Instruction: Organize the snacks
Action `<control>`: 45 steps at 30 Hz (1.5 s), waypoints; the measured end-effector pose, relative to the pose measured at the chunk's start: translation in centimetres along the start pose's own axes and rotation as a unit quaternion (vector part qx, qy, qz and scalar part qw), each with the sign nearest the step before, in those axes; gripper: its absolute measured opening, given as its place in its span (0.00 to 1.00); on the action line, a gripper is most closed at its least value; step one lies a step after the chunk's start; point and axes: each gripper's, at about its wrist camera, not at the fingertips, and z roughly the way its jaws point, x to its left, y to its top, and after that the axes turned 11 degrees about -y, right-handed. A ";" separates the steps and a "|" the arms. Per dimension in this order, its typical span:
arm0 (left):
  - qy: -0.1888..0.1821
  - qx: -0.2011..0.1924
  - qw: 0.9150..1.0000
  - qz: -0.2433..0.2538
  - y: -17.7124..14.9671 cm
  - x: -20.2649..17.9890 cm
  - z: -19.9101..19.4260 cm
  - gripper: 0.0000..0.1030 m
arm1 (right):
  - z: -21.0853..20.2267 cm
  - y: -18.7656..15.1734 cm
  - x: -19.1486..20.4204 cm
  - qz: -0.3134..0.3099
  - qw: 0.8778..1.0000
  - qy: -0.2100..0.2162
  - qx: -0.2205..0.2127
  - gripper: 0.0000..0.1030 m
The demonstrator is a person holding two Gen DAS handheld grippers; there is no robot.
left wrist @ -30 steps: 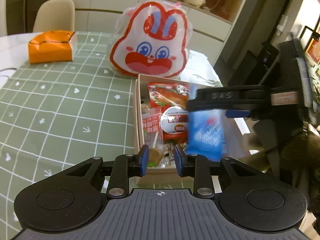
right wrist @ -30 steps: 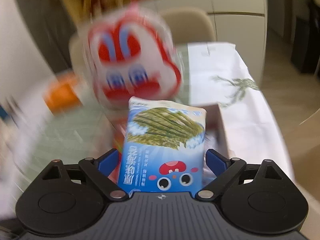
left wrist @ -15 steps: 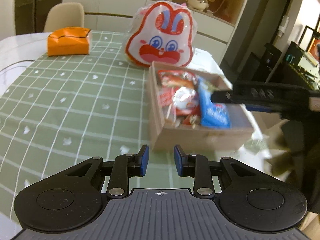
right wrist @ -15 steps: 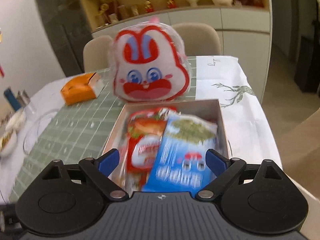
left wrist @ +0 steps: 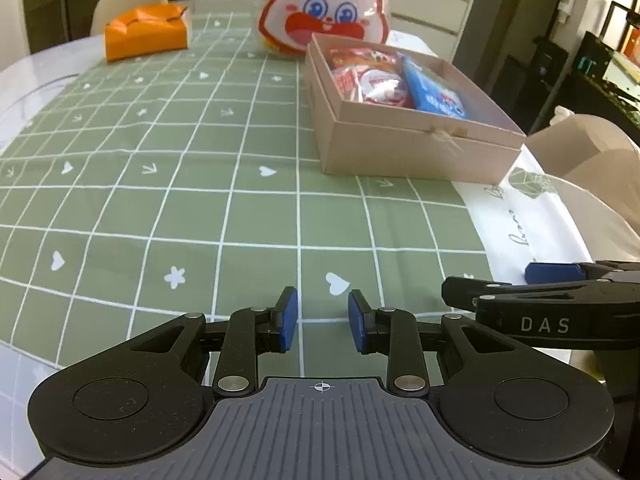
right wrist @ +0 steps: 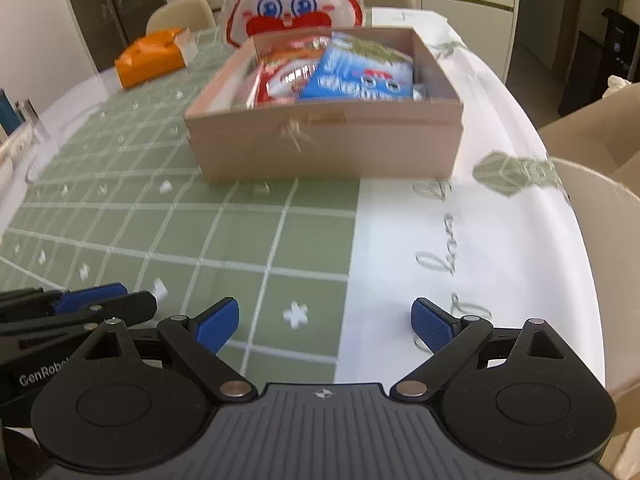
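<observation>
A beige cardboard box [left wrist: 400,148] [right wrist: 328,144] stands on the green checked tablecloth. It holds red snack packs [left wrist: 372,76] [right wrist: 288,76] and a blue seaweed snack pack [left wrist: 434,92] [right wrist: 360,76]. My left gripper [left wrist: 319,320] is low over the cloth, well in front of the box, with a narrow gap between its pads and nothing in it. My right gripper [right wrist: 324,324] is wide open and empty, also in front of the box. It shows side-on in the left wrist view [left wrist: 552,296].
A rabbit-face snack bag [left wrist: 326,8] [right wrist: 294,0] stands behind the box. An orange tissue box [left wrist: 146,32] [right wrist: 150,56] lies far left. A beige chair back [left wrist: 592,160] [right wrist: 592,184] is at the right table edge. Bottles [right wrist: 16,116] stand far left.
The right gripper let go of the blue seaweed pack, which now lies in the box. Both grippers drew back from the box toward the near table edge.
</observation>
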 end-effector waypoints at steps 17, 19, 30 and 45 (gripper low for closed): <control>0.035 -0.001 0.999 0.027 -0.4 -1.5 0.3 0.29 | 0.4 -1.0 0.8 -0.026 0.999 -0.033 -0.009 1.00; 0.040 -0.002 0.999 0.036 -0.5 -1.8 0.3 0.29 | 0.4 -1.0 0.7 -0.021 0.999 -0.036 -0.010 1.00; 0.034 -0.004 0.999 0.036 -0.6 -1.5 0.2 0.29 | 0.2 -1.7 0.5 -0.006 0.999 -0.049 -0.023 1.00; 0.030 -0.004 0.999 0.026 -0.4 -1.3 0.1 0.29 | 0.2 -1.6 0.6 -0.005 0.999 -0.050 -0.020 1.00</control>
